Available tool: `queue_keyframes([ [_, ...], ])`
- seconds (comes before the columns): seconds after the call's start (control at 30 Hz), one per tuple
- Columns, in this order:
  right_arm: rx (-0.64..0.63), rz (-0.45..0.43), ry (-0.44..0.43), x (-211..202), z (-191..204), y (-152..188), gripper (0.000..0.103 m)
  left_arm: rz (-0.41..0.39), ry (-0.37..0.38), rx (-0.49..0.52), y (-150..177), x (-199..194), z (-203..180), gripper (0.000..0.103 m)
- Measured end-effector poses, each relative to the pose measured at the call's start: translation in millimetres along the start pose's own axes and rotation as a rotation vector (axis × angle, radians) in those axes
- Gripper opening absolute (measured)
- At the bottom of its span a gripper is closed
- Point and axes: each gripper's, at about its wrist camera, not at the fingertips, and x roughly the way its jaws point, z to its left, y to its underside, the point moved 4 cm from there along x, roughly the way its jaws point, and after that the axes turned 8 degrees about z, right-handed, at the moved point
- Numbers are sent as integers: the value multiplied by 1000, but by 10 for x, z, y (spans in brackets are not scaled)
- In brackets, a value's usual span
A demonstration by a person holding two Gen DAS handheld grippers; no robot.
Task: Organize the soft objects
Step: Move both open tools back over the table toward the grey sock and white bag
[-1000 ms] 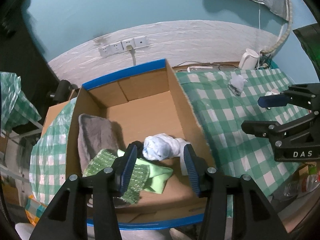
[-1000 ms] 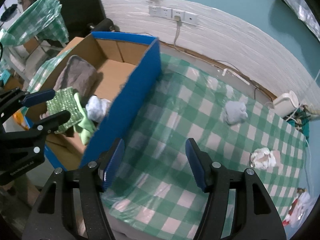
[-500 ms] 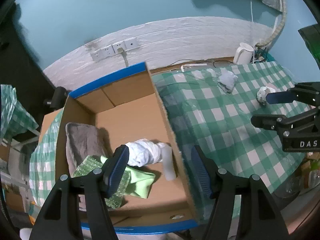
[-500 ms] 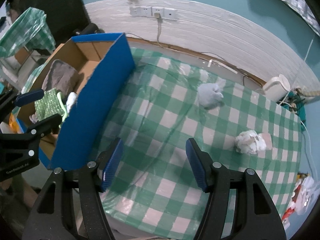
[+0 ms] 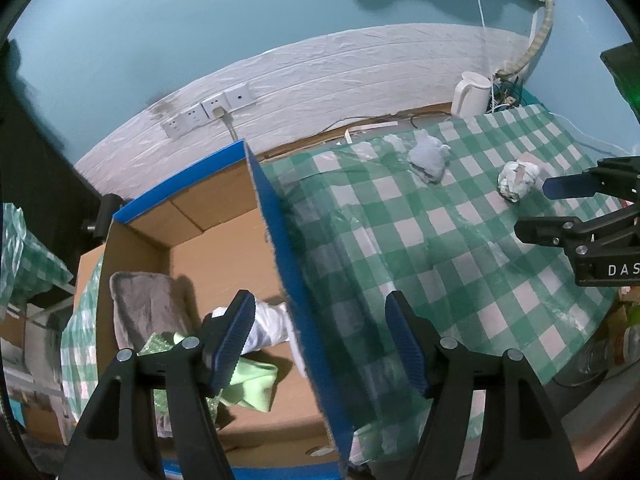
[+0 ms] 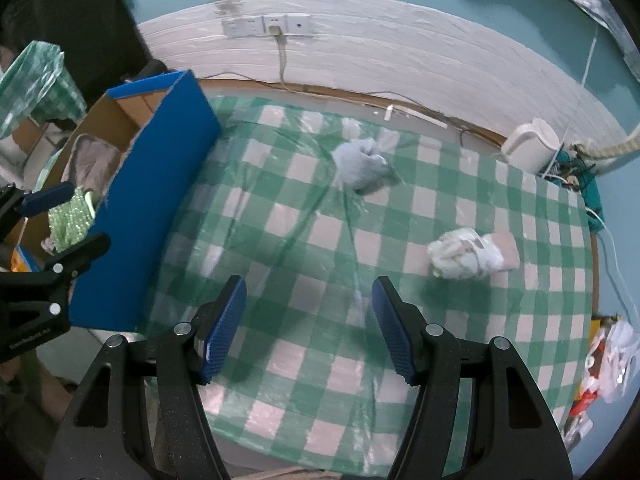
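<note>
Landmark: the open cardboard box with blue outer walls [image 5: 280, 264], standing at the edge of the table with the green-and-white checked plastic cloth [image 6: 304, 264].

Left gripper [image 5: 320, 344] hangs over the box's near wall, one finger above the inside and one above the cloth; its jaws are opening and nothing is between them. Right gripper [image 6: 308, 320] hovers over the cloth, well apart from the box, jaws wide and empty.

Inside the box: a grey fuzzy towel [image 5: 140, 304] against the far-side wall, a green glittery cloth [image 6: 70, 216], a light green cloth [image 5: 252, 380] and a white-and-blue rolled bundle [image 5: 268, 328] next to the near wall.

Outside the box, on the cloth: a pale blue crumpled cloth [image 6: 362, 164] near the wall side, and a white crumpled bundle with a pink patch [image 6: 468, 254] further from the box.

Step, as I read it: one drop into the box looks done, next pick is due. Next move likely calls for the right gripper to go forward over the white bundle, straddle it, lower to the cloth and close. Soft lump, so grab deep or it may slip out.
</note>
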Motion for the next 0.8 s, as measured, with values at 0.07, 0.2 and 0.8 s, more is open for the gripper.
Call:
queue_keyframes([
  [0.07, 11, 2, 6, 14, -76, 28, 64, 1, -1, 6, -21, 7, -36, 70],
  [0.2, 38, 6, 10, 42, -229, 67, 64, 6, -3, 16, -66, 31, -115, 72],
  [0.8, 148, 16, 49, 132, -858, 171, 64, 29, -2, 72, -262, 175, -488, 74],
])
